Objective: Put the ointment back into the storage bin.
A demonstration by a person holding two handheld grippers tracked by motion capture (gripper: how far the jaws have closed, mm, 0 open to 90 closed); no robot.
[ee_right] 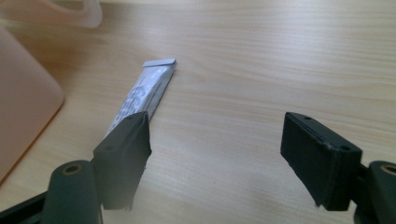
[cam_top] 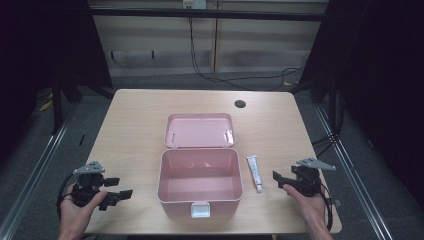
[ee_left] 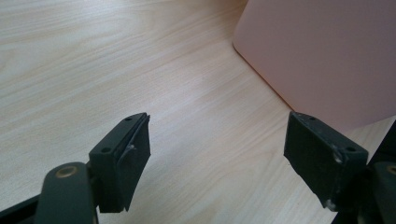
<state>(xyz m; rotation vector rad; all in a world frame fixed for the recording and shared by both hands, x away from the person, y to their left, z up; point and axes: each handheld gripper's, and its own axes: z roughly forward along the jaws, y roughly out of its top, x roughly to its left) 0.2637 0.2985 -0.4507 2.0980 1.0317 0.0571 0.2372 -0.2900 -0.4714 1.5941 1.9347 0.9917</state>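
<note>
An open pink box [cam_top: 200,182] stands at the middle of the table, its lid [cam_top: 200,130] laid back behind it and a white latch on its front. Its pink wall [ee_left: 322,56] fills the upper right of the left gripper view. A small white tube [cam_top: 255,173] lies flat just right of the box, and its flat end [ee_right: 149,86] shows beyond the left jaw in the right gripper view. My left gripper [cam_top: 116,191] is open near the front left, apart from the box. My right gripper [cam_top: 280,181] is open right of the tube, holding nothing.
The wooden table [cam_top: 135,130] has a round cable hole [cam_top: 240,104] at the back right. Metal rails run along both sides on the floor, and cables hang behind the table. A person's hands come in at the bottom corners.
</note>
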